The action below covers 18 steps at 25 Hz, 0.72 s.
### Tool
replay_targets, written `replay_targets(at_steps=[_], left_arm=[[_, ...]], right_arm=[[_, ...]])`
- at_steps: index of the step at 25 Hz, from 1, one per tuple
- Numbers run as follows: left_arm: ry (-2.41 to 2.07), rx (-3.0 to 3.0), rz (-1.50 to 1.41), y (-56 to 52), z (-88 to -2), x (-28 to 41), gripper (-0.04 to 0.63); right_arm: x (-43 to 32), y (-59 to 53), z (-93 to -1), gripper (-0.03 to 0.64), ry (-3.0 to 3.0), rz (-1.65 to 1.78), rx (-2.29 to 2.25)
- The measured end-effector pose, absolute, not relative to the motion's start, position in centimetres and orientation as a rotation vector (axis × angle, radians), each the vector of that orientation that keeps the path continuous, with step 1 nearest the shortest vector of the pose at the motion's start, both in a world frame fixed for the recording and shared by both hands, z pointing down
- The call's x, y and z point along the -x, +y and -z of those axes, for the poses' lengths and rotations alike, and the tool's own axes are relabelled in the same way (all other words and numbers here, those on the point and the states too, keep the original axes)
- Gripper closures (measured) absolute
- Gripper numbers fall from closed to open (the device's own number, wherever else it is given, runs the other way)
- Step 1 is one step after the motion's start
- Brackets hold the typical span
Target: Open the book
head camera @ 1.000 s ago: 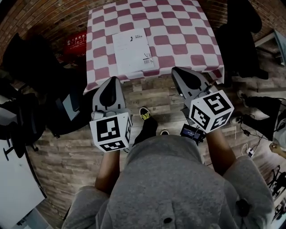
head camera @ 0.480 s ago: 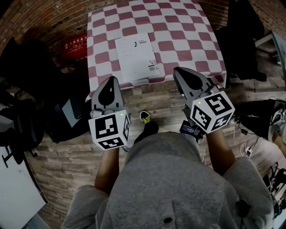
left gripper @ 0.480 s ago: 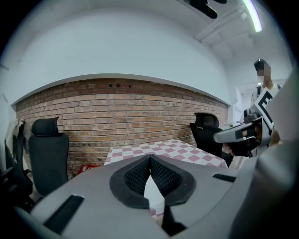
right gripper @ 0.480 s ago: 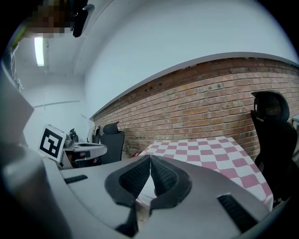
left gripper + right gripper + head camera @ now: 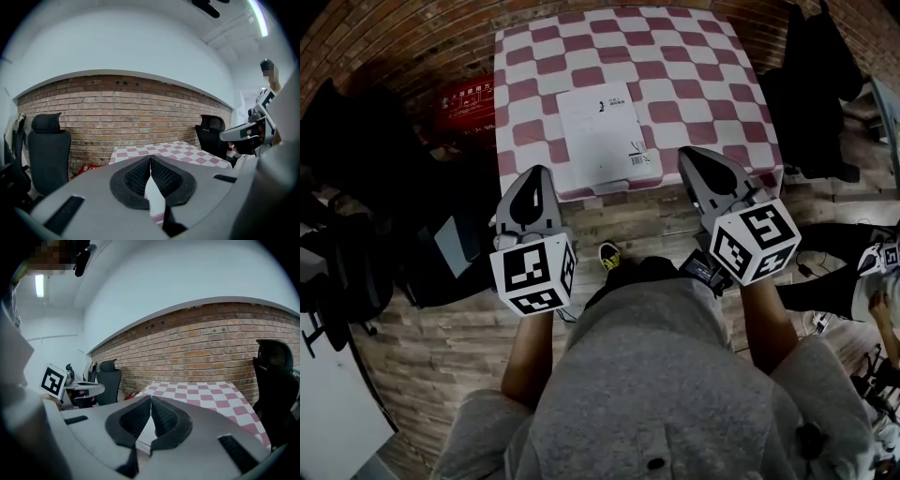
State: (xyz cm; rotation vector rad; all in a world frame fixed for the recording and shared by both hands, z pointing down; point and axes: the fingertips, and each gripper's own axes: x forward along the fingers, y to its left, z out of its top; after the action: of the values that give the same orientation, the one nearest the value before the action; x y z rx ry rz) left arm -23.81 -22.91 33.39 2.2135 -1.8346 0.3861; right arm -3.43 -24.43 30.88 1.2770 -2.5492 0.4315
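We see the book (image 5: pixel 607 131) lying shut on the checked tabletop (image 5: pixel 703 75), close to its near edge. Its long axis runs away from us, with the far end leaning slightly left. The left gripper (image 5: pixel 533 172) and right gripper (image 5: pixel 695 155) hang near that edge on either side of it, jaws pressed together on nothing. Only the head view gives us the whole cover; the gripper views add the brick wall (image 5: pixel 117 108) and a black chair (image 5: pixel 48 152).

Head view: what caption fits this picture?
Left gripper and right gripper, both shut, near a closed white book on a checkered table.
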Motion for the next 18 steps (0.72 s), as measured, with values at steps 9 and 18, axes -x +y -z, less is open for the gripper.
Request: replay_targets(at_steps=[9, 18], left_arm=[[-1.8, -2.191, -0.398, -23.1, -34.6, 24.3, 0.584], [-1.783, -2.14, -0.448, -25.4, -36.5, 23.9, 0.576]], right_arm=[[4.3, -25.1, -30.9, 0.592, -2.541, -0.418, -1.256], [4.4, -28.2, -31.4, 0.592, -2.578, -0.438, -1.205]])
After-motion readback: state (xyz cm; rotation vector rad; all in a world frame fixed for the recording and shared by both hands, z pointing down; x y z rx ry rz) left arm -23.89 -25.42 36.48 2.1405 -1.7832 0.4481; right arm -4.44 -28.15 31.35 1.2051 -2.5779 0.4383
